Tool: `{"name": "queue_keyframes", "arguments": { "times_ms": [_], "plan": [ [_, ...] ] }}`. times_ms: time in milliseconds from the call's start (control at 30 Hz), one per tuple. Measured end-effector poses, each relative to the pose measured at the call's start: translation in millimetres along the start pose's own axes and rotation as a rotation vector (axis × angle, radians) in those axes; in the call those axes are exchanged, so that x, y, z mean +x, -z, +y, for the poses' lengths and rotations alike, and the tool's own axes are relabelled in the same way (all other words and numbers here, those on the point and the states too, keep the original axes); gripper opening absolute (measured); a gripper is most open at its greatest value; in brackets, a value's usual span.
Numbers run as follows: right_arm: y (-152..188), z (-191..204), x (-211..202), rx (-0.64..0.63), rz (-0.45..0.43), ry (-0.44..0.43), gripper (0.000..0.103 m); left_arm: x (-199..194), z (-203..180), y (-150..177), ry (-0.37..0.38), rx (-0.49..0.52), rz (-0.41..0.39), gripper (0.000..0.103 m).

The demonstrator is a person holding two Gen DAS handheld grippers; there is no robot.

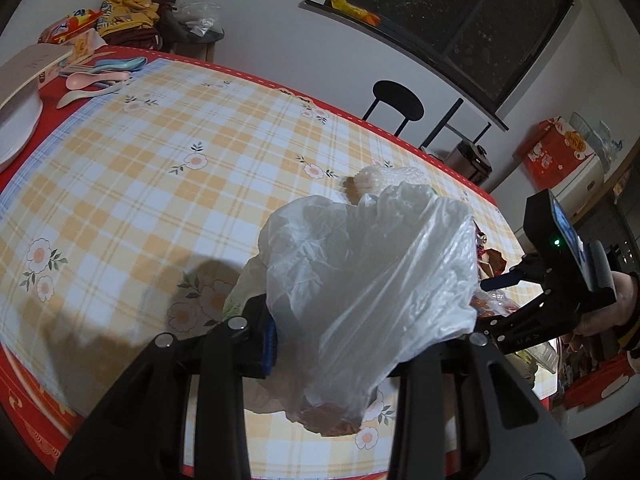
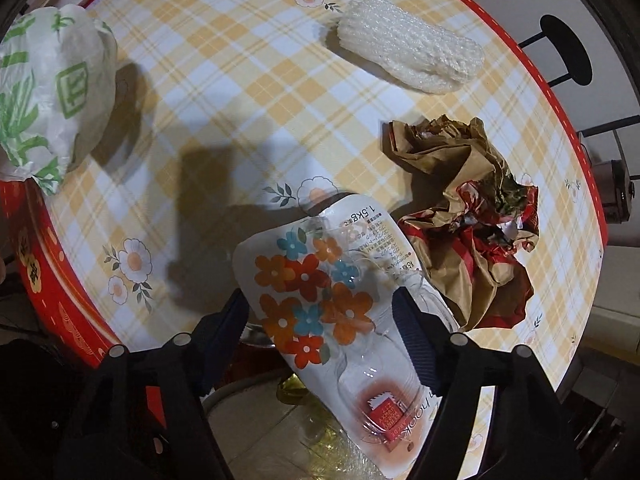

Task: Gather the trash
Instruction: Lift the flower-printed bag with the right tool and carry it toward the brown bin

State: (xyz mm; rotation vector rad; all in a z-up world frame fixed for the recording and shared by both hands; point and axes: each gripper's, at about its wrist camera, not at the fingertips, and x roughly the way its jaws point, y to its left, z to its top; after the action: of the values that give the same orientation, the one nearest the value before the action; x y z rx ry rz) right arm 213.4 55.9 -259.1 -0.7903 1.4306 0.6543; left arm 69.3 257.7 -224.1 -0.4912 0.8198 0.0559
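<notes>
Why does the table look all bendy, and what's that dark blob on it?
Both wrist views use fisheye lenses, so the tablecloth edge curves and the corners go black. In the right wrist view the dark blob is a shadow. In the left wrist view the plastic bag also casts a shadow.

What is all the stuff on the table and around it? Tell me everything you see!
Plastic bag: one, clear white, in the left gripper's jaws.
Green-printed bag: one, white and green, table's near edge.
Foam net sleeve: one, white, far side of the table.
Crumpled paper: one heap, brown and red, beside the flowered pack.
Flowered pack: one, white with orange and blue flowers, between the right gripper's jaws.
Spoons: several, pastel, far table corner.
Stool: one, black, behind the table.
Box: one, red, by the wall.
Tablecloth: one, yellow check, red border.
Left gripper: black.
Right gripper: black.
</notes>
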Motion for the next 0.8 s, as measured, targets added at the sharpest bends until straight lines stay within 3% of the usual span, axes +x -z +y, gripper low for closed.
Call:
{"name": "queue_keyframes", "arguments": {
  "times_ms": [133, 400, 433, 633, 800],
  "plan": [
    [0.4, -6.4, -2.8, 0.037, -0.024, -0.031, 0.056, -3.5, 0.7, 0.1, 0.006, -0.008, -0.008, 0.035],
    [-0.2, 0.3, -1.1, 0.036, -0.034, -0.003, 0.056, -7.2, -5.9, 1.9, 0.016, -0.002, -0.006, 0.035],
    [0.4, -0.3, -1.9, 0.039, -0.04, -0.008, 0.051, -7.4, -6.8, 1.7, 0.017, -0.002, -0.007, 0.035],
    [7.4, -10.0, -29.0, 0.087, -0.137, -0.049, 0.041, -10.0, -9.3, 1.1, 0.024, 0.001, -0.013, 0.035],
    [13.6, -18.5, -50.4, 0.121, -0.206, -0.082, 0.039, -11.6, -12.7, -0.1, 0.032, 0.006, -0.019, 0.035]
  ]
}}
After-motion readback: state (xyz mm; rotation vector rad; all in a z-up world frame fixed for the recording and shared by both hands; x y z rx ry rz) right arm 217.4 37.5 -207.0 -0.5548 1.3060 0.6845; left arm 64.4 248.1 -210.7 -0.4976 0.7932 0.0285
